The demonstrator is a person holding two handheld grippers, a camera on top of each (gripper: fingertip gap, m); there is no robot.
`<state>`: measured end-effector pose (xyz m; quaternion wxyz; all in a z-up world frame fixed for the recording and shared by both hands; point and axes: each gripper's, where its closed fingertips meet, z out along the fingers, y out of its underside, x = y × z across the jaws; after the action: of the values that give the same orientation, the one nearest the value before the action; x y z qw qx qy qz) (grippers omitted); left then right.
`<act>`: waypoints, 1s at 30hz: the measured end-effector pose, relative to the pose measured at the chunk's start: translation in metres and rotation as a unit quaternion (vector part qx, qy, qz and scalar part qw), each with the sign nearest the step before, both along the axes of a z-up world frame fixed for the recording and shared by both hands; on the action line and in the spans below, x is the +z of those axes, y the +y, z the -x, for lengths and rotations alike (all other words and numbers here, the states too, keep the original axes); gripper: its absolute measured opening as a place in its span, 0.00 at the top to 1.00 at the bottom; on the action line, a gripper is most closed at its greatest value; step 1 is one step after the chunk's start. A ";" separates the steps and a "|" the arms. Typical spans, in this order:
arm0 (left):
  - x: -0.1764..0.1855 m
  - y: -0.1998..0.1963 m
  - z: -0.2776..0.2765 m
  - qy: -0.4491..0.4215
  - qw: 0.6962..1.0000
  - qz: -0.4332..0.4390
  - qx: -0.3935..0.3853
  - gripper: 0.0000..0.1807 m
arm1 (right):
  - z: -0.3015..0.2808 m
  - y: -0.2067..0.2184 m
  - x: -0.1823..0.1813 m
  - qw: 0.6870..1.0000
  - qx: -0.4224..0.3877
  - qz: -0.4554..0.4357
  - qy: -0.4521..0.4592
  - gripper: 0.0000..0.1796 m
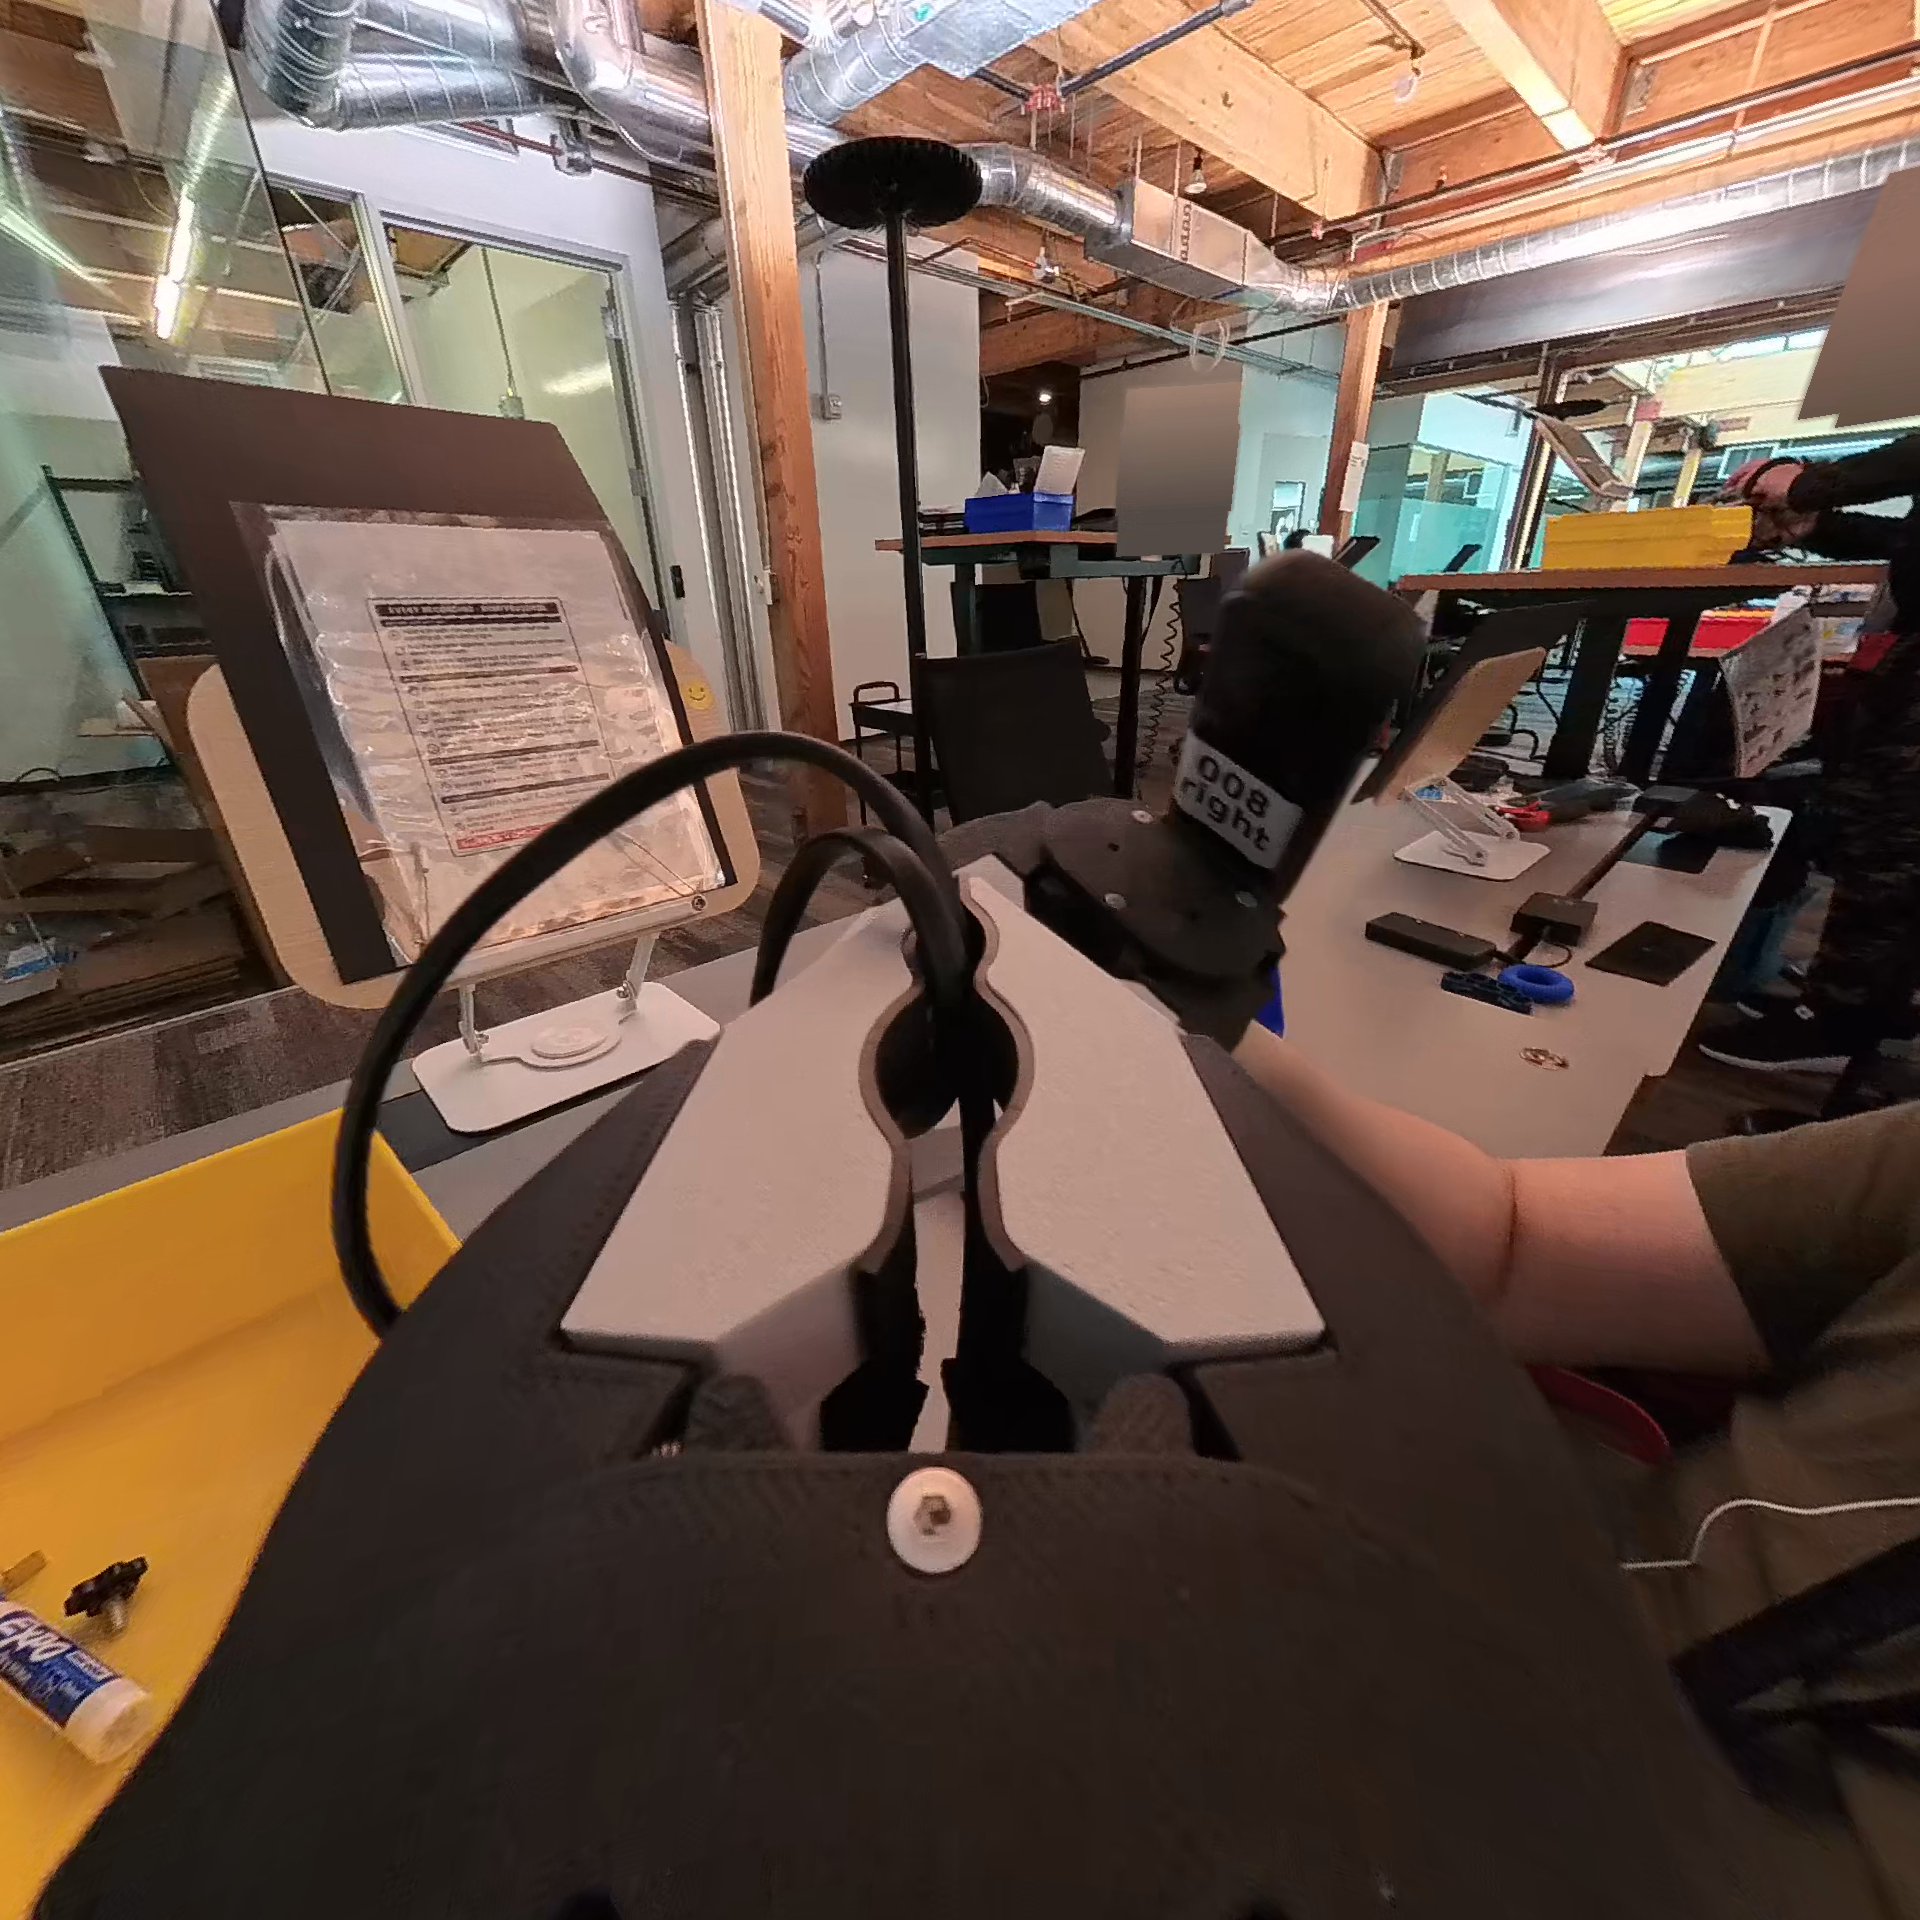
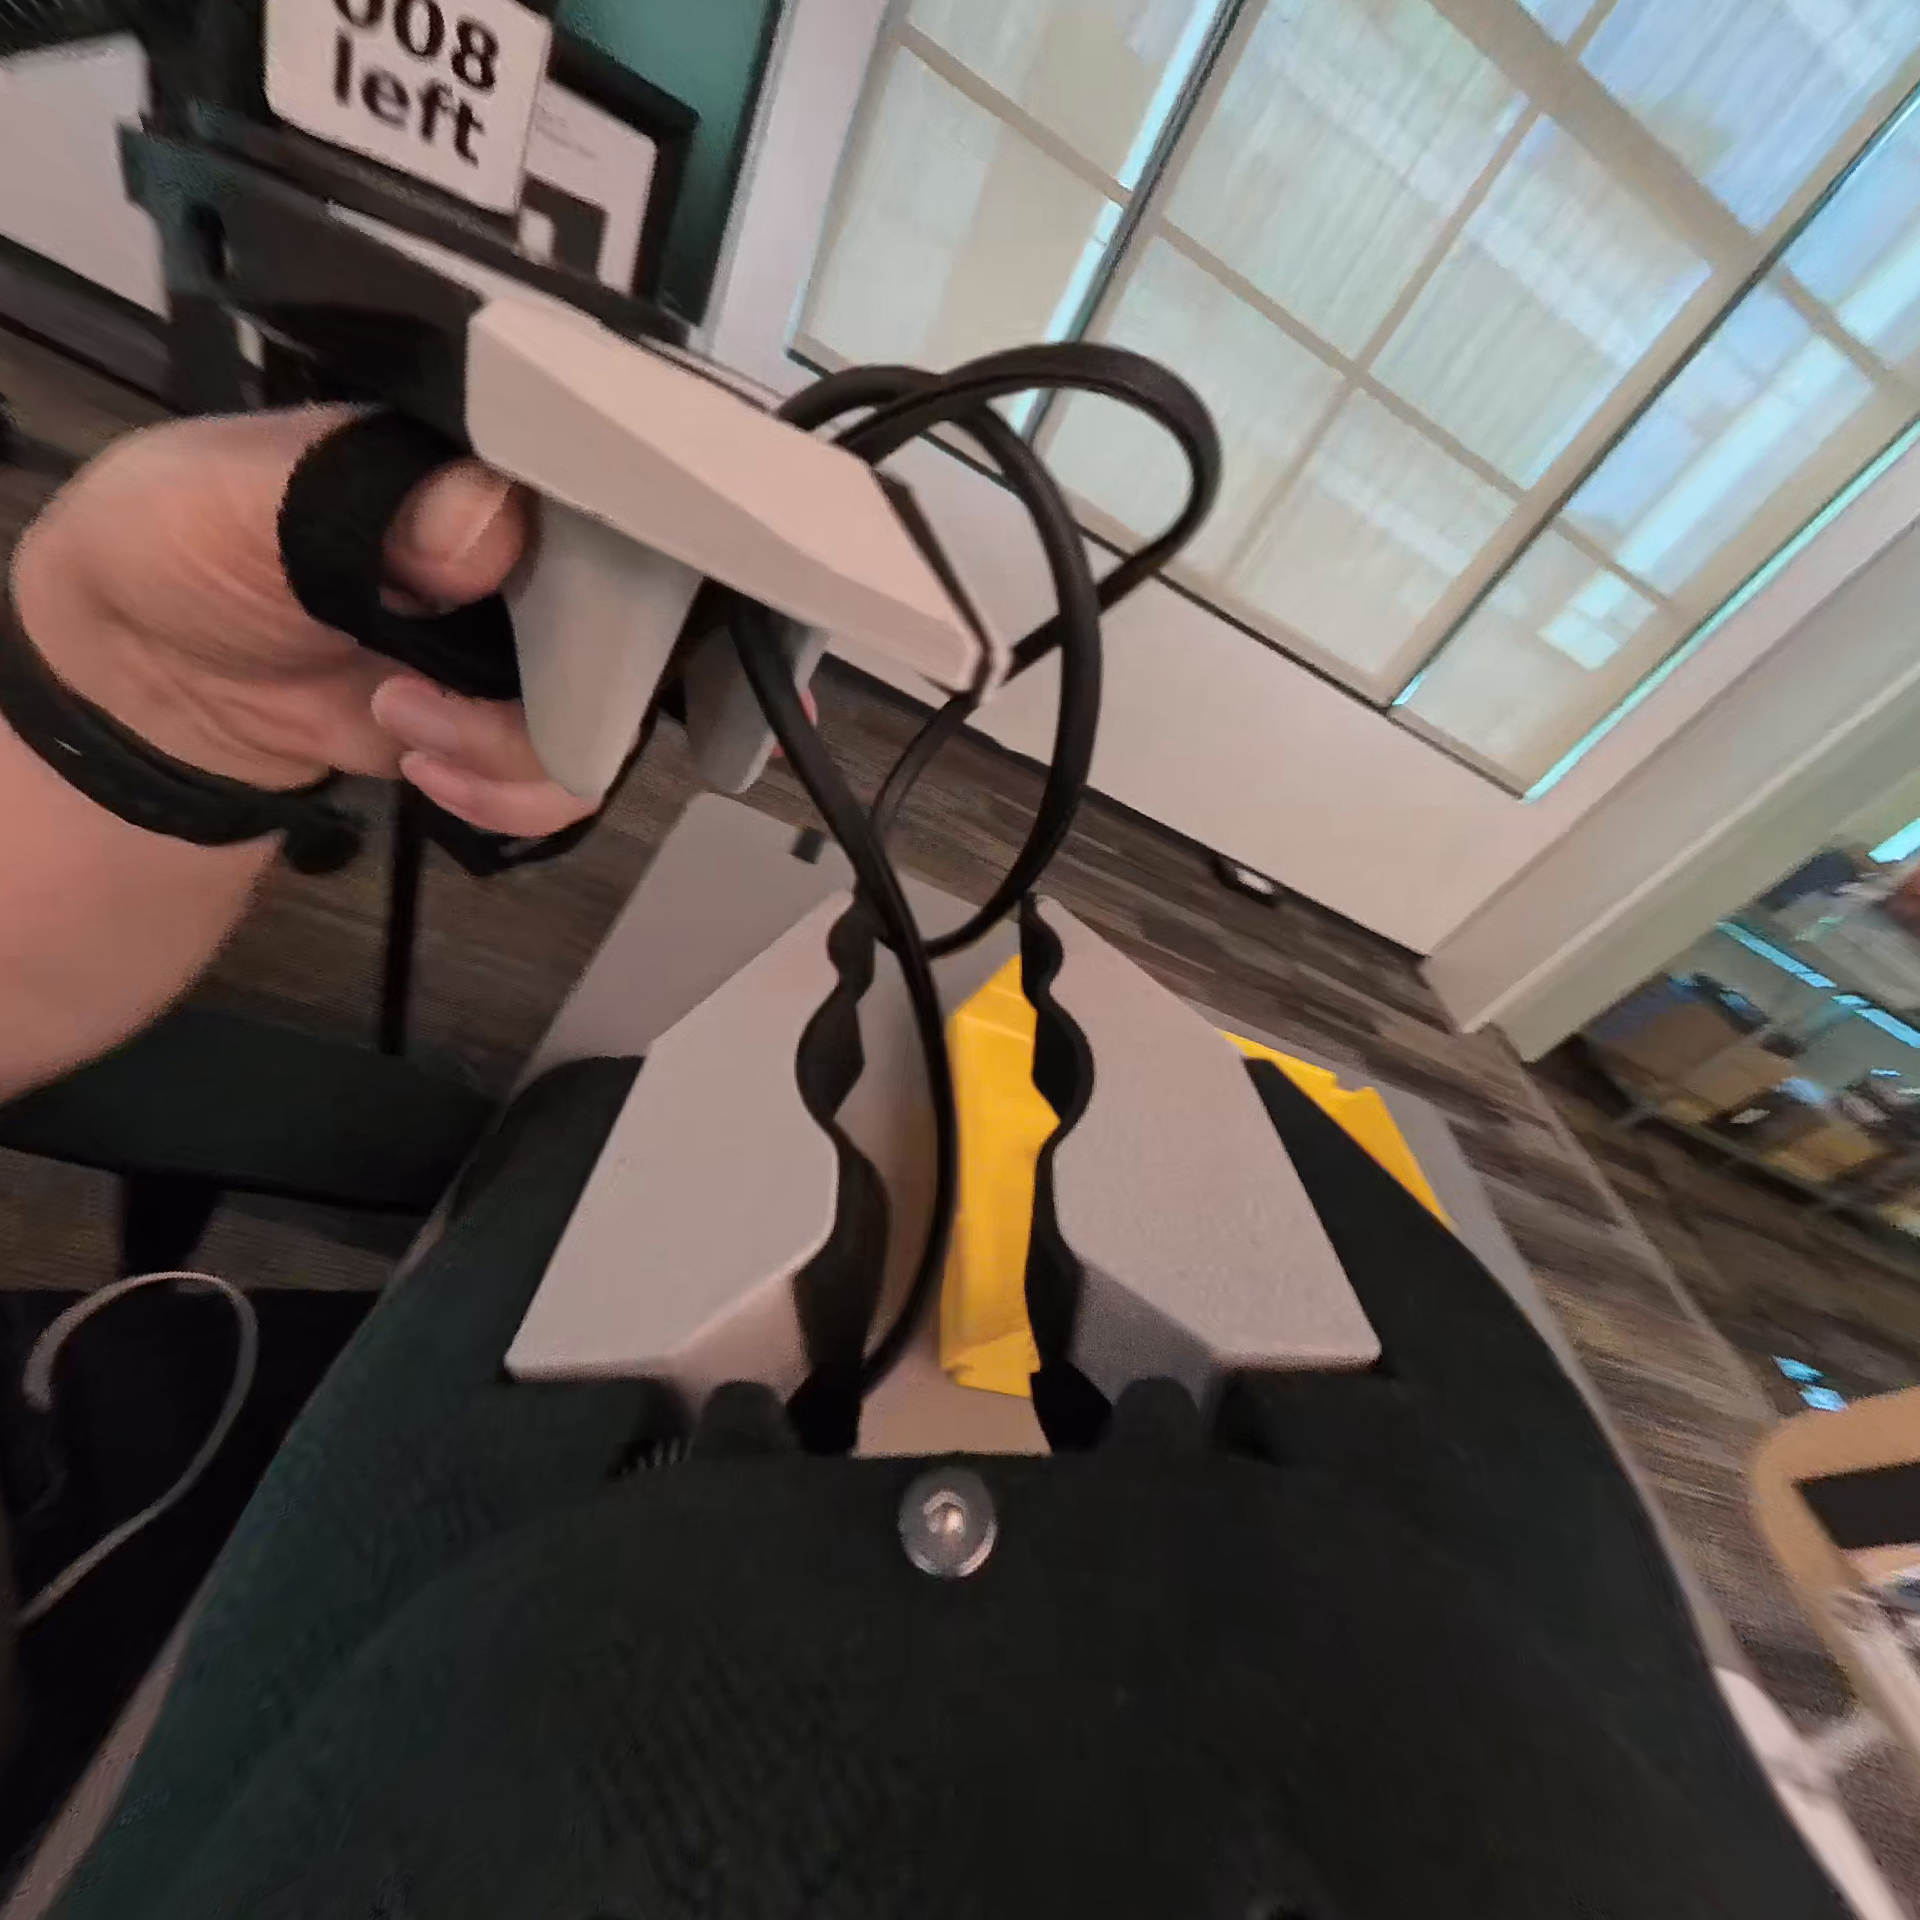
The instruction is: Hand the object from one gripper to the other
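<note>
A black cable (image 1: pixel 582 790) hangs in loops from my left gripper (image 1: pixel 971 914), which is shut on it with one strand pinched between the grey fingers. In the right wrist view the left gripper (image 2: pixel 982 665) sits at upper left, held by a hand, with the cable (image 2: pixel 1081 582) looped around its tips. My right gripper (image 2: pixel 940 925) is open just below it. One strand of the cable hangs between its jaws, close to the left pad (image 2: pixel 831 1049), not clamped. The right gripper's black handle (image 1: pixel 1288 707) shows beyond the left fingers; its own fingers are hidden there.
A yellow bin (image 1: pixel 156 1351) lies below left, holding a marker (image 1: pixel 62 1694) and a small black knob (image 1: pixel 104 1590); it also shows under the right fingers (image 2: pixel 987 1195). A document stand (image 1: pixel 468 707) is ahead left. A white table (image 1: pixel 1558 1039) with small items stands at right. The grippers' ends are close to 7 cm from one another.
</note>
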<state>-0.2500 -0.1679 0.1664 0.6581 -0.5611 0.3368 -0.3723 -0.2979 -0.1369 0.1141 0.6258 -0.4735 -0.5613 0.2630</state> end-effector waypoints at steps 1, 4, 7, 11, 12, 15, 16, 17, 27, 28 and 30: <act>0.000 -0.002 0.000 0.002 1.000 -0.003 -0.001 1.00 | 0.000 -0.003 0.000 1.000 0.015 0.020 0.005 0.85; 0.000 -0.006 0.000 0.007 1.000 -0.009 -0.005 1.00 | 0.001 -0.007 0.002 0.996 0.048 0.071 0.024 0.87; -0.002 -0.011 -0.004 0.012 1.000 -0.011 -0.017 1.00 | 0.001 -0.003 0.002 0.991 0.057 0.117 0.039 0.79; -0.004 -0.015 -0.007 0.007 0.999 -0.002 -0.040 1.00 | -0.001 -0.009 0.003 0.980 0.102 0.160 0.051 0.94; -0.004 -0.014 -0.006 0.007 0.999 -0.002 -0.036 1.00 | -0.002 -0.009 0.003 0.978 0.110 0.169 0.050 0.96; -0.007 -0.007 -0.003 0.009 1.000 0.002 -0.025 1.00 | -0.006 -0.010 0.003 0.973 0.119 0.192 0.041 0.98; -0.008 -0.005 -0.003 0.010 1.000 0.005 -0.023 1.00 | -0.008 -0.008 0.004 0.973 0.118 0.195 0.044 0.98; -0.010 -0.003 -0.003 0.011 1.000 0.009 -0.021 1.00 | -0.009 -0.007 0.005 0.972 0.116 0.199 0.043 0.98; -0.040 0.003 0.005 0.036 0.999 0.013 0.012 0.65 | -0.055 0.051 0.009 0.964 0.032 0.256 0.071 0.99; -0.047 0.003 0.007 0.048 0.999 0.010 0.021 0.65 | -0.065 0.063 0.011 0.961 0.012 0.264 0.085 0.99; -0.060 0.002 0.007 0.064 0.998 0.007 0.027 0.66 | -0.085 0.079 0.016 0.957 -0.005 0.269 0.105 0.99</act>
<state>-0.2568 -0.1659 0.1061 0.6406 -0.5975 0.3605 -0.3204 -0.2127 -0.0576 0.1298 0.5324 -0.5964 -0.3985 0.4495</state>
